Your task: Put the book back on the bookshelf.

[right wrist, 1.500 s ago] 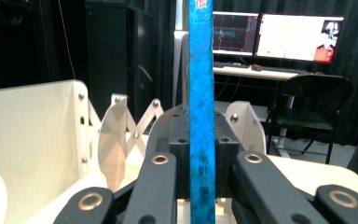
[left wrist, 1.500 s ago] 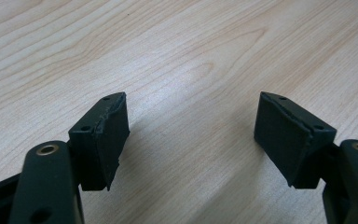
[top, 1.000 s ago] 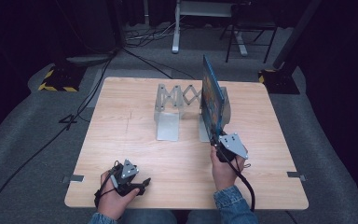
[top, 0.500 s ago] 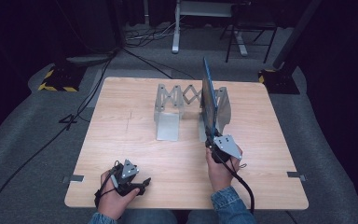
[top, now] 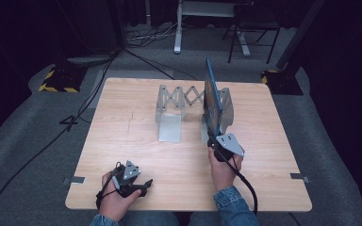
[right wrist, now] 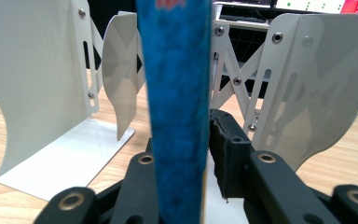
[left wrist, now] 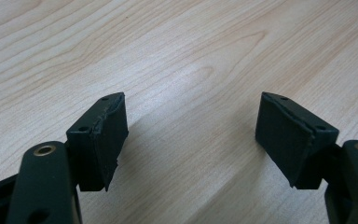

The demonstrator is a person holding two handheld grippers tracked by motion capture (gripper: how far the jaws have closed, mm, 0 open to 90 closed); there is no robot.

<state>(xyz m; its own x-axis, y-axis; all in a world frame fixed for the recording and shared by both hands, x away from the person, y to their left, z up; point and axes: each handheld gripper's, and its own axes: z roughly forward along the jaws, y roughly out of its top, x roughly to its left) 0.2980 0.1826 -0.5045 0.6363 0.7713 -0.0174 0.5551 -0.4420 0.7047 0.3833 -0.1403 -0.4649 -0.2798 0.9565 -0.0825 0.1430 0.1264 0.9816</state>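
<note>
1. From the high view, I sit at a pale wooden table [top: 122, 122] with a claw in each hand. My left gripper [top: 139, 184] rests low near the table's near edge, in my left hand [top: 115, 200], well apart from everything else on the top. My right gripper [top: 215, 141] reaches forward from my right hand [top: 222, 169], its grey three-cornered plate on top and its cable trailing back past my denim sleeve [top: 231, 200]. It grasps the lower end of a blue book [top: 211, 101], which stands upright on edge. The book stands at the right end of a grey metal expanding book rack [top: 181, 110], just beside the rack's right-hand upright panel. The rack's left panel and flat foot stand nearer the middle of the table, with the scissor lattice between the two ends. Cables, a stand and black-and-yellow striped blocks lie on the dark floor beyond.

2. In the left gripper view, my two black jaws stand wide apart over bare wood grain with nothing between them; this claw is released.

3. In the right gripper view, my jaws are clenched on the blue book [right wrist: 177, 93], whose spine rises straight up the middle. The rack's pale panels [right wrist: 317, 84] stand on both sides of it, the crossed struts showing behind, and a flat foot lies on the table to the left.
</note>
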